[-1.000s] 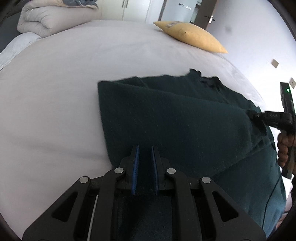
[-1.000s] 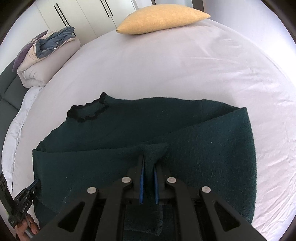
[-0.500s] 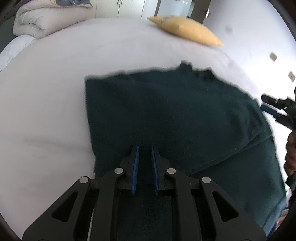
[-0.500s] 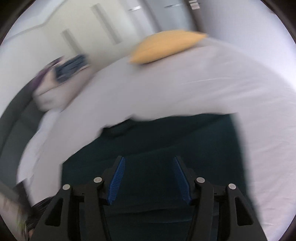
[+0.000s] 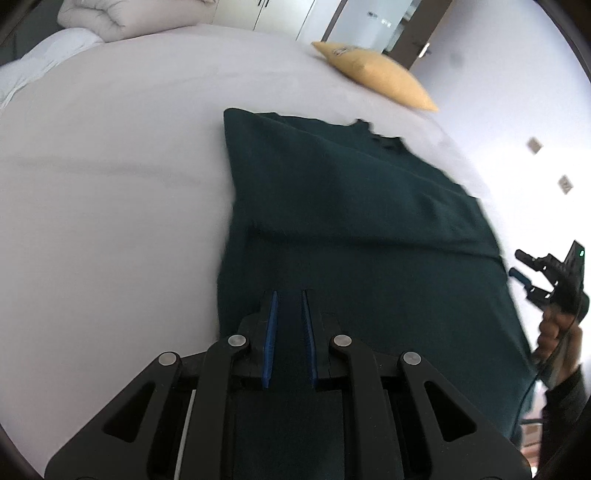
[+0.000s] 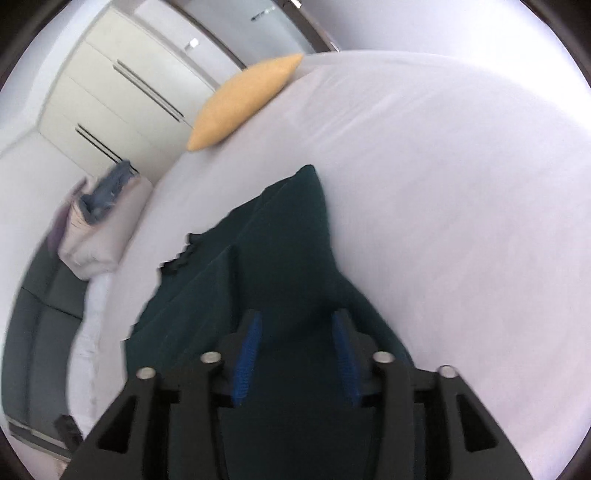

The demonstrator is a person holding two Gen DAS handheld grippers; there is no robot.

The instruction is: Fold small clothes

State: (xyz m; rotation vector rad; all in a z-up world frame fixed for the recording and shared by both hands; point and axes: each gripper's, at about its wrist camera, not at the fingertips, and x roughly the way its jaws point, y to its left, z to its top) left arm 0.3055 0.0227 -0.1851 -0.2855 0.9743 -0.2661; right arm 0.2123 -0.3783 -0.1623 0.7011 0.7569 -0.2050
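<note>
On the white bed sheet (image 5: 110, 206) we see the dark green knitted sweater (image 5: 351, 206) spread flat, partly folded, one layer lying across the body with a crease running side to side. Its scalloped neckline points toward the far end of the bed, where a mustard-yellow pillow (image 5: 376, 74) rests on the sheet. A rolled pale duvet (image 5: 122, 16) sits at the far left corner, beside white wardrobe doors (image 6: 110, 85).

Our left claw (image 5: 288, 325) is nearly closed: the two blue pads (image 5: 269, 332) stand close together, and a strip of the sweater's near edge runs up between them, pinched and held.

Our right claw (image 6: 295, 347) is about half open. Its blue pads (image 6: 247, 354) stand well apart over the sweater, and its jaws have just been opening before narrowing a little; the knit shows between and beneath them, but the pads are not pressing on it, so nothing is gripped. From the left wrist view we find that same right claw off the sweater's right edge, jaws parted and clear of the fabric, with the person's hand (image 5: 557, 336) wrapped round its handle. The right wrist view is blurred, so we cannot tell whether its fingertips touch the cloth below.
</note>
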